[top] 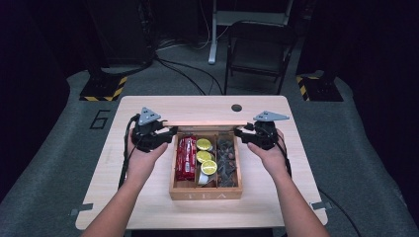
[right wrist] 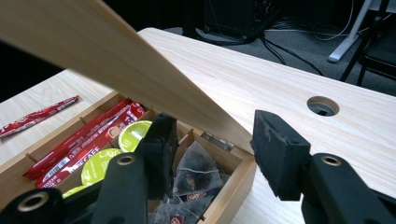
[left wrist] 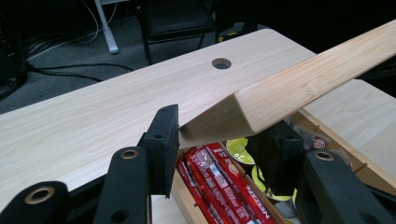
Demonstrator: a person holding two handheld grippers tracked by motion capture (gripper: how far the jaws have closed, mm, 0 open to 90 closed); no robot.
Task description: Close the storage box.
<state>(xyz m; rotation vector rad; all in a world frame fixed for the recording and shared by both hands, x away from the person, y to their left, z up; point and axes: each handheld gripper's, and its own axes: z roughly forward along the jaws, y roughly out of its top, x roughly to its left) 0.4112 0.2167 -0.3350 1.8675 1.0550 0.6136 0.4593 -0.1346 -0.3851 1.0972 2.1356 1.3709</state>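
High view overhead facing forward, both tool views close, sharing box lid (left wrist: 299, 88)

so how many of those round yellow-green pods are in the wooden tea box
3 show. The round yellow-green pods sit in a row down the middle compartment of the wooden tea box: far, middle, near. More could lie hidden underneath them.

**What we cannot make out**

In the right gripper view the raised lid (right wrist: 116, 60) runs off the upper left edge, and it covers the box's far wall. In the left gripper view the lid (left wrist: 299, 91) leaves the frame at upper right, and the right-hand jaw hides part of the yellow pods (left wrist: 240, 149). In the high view, we cannot read the red sachets (top: 186, 158): too small.
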